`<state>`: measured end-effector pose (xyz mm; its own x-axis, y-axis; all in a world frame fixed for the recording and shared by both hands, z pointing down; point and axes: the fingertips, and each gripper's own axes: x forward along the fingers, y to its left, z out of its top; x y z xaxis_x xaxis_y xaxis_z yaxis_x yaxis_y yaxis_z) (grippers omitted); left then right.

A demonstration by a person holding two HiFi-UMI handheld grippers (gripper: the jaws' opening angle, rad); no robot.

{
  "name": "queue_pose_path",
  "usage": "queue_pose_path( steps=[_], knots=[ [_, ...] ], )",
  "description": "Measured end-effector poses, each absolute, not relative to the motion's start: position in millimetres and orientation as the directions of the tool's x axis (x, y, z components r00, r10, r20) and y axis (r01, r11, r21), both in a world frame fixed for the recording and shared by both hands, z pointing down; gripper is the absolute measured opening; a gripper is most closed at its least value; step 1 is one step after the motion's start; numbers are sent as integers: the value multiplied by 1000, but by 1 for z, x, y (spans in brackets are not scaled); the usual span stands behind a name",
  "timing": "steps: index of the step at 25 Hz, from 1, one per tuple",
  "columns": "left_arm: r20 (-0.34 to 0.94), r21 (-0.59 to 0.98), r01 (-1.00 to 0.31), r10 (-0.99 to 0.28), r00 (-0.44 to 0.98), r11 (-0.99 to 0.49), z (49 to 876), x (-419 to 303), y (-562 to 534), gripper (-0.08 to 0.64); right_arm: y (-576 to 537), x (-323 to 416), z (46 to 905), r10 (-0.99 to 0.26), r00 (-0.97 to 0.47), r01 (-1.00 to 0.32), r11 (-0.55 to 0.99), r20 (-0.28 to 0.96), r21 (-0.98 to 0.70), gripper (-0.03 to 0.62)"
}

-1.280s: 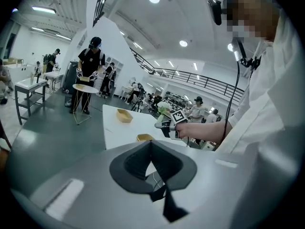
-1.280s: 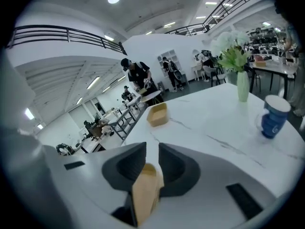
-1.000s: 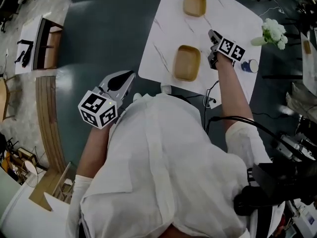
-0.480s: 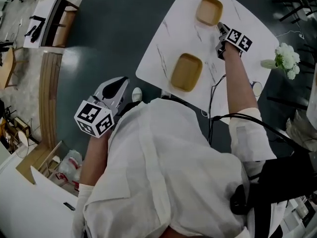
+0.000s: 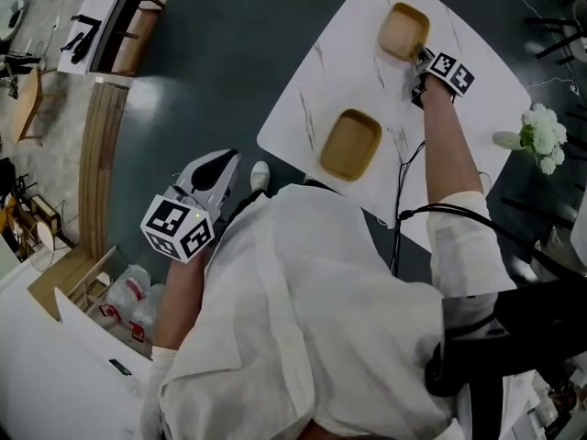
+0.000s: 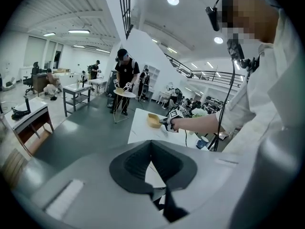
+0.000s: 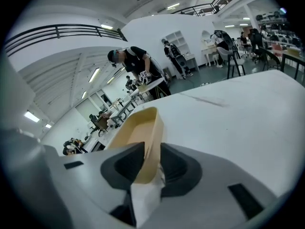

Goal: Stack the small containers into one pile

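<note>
Step in hand: judged from the grip, this is the pick-up of the first piece; nothing is stacked yet.
Right tool (image 7: 150,162): clenched on the far container (image 5: 404,30). The right gripper view shows the tan side wall standing between the two jaws, with the pads pressed against it from inside and outside.
Far container: a shallow tan tray at the far end of the surface (image 5: 463,145). Whether it has left the top or rests on it cannot be told.
Near container (image 5: 350,143): a second tan tray of the same kind, sitting flat near the person's edge of the surface, well apart from the first and empty.
Left tool (image 5: 225,165): jaws drawn together with nothing between them, held off the surface at the person's left side, over the dark floor. It has no part in the grasp.
Progress: early, with two trays in sight and both separate.
Next move calls for: lifting the held tray clear, carrying it toward the person and over the near one, then matching the long sides before lowering so that it nests inside rather than perching on a rim.
Risk: a pinch on one wall alone lets the tray tilt or swing, so it may land crooked; the free tool could steady the near tray.
</note>
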<state>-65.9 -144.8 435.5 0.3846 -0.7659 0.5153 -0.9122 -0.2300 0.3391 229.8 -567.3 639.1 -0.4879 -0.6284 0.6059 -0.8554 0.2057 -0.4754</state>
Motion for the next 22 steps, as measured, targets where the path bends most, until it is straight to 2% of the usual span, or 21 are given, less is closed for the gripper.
queue_pose_path(
  steps=[2, 4, 8, 22],
  knots=[
    [517, 333, -916, -769, 377, -225, 435, -68, -145, 7, -569, 229, 642, -632, -484, -855, 193, 606, -482, 85],
    [520, 328, -918, -768, 373, -223, 435, -71, -145, 6, -569, 229, 642, -641, -470, -860, 176, 607, -480, 41],
    [520, 329, -916, -765, 380, -231, 434, -78, -142, 6, -565, 230, 640, -658, -450, -866, 158, 603, -475, 21],
    [458, 332, -839, -704, 542, -431, 419, -73, -156, 6, -501, 265, 580, -745, -390, -868, 101, 541, -486, 18]
  ],
)
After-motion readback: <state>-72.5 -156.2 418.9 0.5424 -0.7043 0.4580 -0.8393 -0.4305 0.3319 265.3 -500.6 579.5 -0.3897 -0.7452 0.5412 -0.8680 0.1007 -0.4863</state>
